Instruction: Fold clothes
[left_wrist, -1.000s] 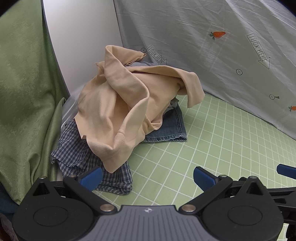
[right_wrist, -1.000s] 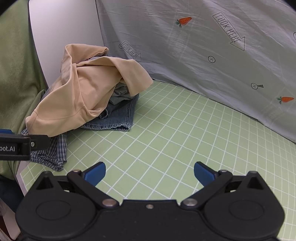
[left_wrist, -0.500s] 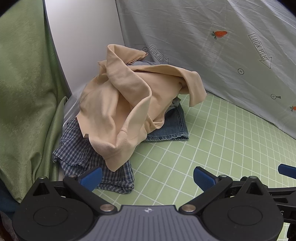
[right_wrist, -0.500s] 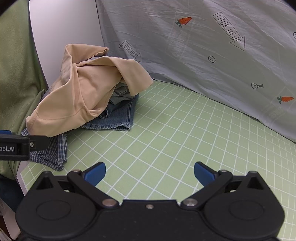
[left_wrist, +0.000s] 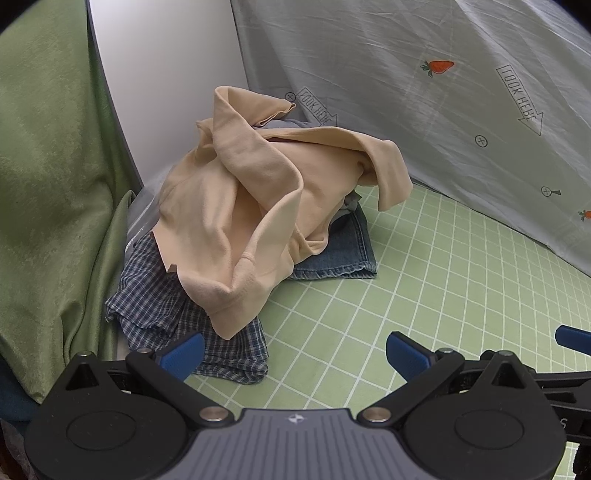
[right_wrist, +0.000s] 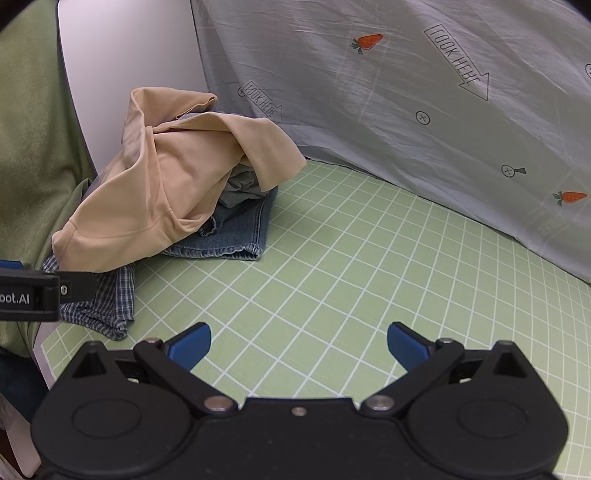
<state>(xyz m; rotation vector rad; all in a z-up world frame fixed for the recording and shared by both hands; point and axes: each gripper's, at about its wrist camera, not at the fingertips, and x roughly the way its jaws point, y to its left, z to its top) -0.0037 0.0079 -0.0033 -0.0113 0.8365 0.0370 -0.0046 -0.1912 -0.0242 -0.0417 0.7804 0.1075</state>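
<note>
Both tools gape, grasping nothing: left tool (left_wrist: 294, 349), right tool (right_wrist: 298, 340). Ahead-left lies the beige sweatshirt (left_wrist: 236, 221) atop jeans (left_wrist: 343, 254) and plaid shirt (left_wrist: 155, 295).

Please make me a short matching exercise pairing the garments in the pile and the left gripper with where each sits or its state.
Column one:
1. peach top
2. denim jeans
3. plaid shirt
4. left gripper

Column two:
A. open, holding nothing
B. draped over the pile
C. bottom, at the mat's left edge
D. folded flat beneath, right side

Pairs: 1-B, 2-D, 3-C, 4-A
</note>
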